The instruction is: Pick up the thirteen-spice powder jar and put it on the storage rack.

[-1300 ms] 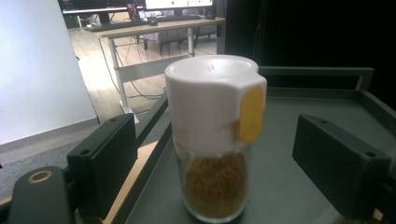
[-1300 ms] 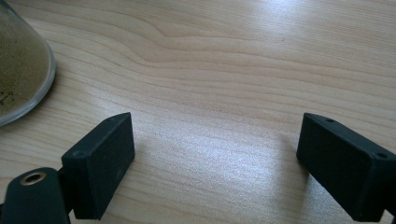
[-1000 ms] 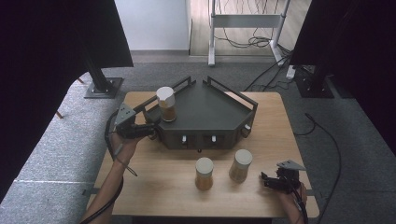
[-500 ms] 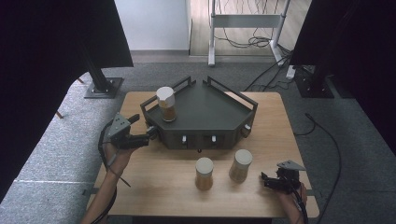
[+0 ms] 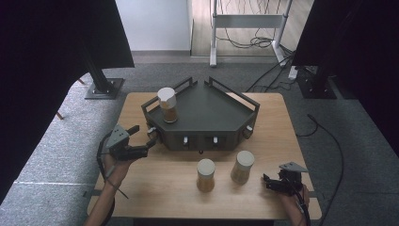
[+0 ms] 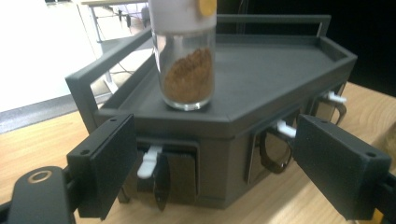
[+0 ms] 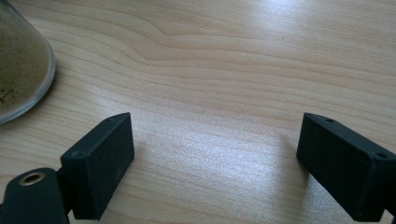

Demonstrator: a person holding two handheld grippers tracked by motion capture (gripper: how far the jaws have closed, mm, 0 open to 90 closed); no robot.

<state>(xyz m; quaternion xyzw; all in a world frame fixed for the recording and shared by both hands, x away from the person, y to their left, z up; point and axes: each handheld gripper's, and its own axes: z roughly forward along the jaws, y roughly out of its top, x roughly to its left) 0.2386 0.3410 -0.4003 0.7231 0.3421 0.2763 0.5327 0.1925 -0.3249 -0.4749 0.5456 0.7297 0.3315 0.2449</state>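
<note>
table [image 5: 155, 188]: wooden top bearing everything; the rack is sitting at its far middle, and both hands are coming in over its near edge.
rack [image 5: 207, 110]: dark, angular, railed stand, taken here as the landmark; small drawers with white tabs are lining its near faces.
rack jar [image 5: 167, 104]: standing upright on the rack's far-left corner, white cap on top, brown powder inside; in the left gripper view it [image 6: 184, 51] is rising just beyond the jaws, above the rack's front edge.
middle jar [image 5: 206, 174]: standing upright on the table, in front of the rack's near face, apart from it.
right jar [image 5: 243, 166]: standing upright just beside the middle jar, in front of the rack's near-right face; its long axis is running vertical.
left gripper [image 5: 145, 140]: hovering just off the rack's near-left corner, jaws standing apart with nothing between them, pointing toward the rack.
right gripper [image 5: 266, 183]: resting low over the table, in front of the rack and well apart from it, jaws standing wide apart around bare wood.
deciding relation: the two loose jars are standing between the rack and the near edge, and the right jar is lying just to the left of the right gripper, so the right hand is looking like the nearer one for it.
likely next: probably a level side-on approach, since the jars are standing upright.
drawer tab [image 6: 148, 161]: white, sitting right ahead of the left gripper's jaws.
</note>
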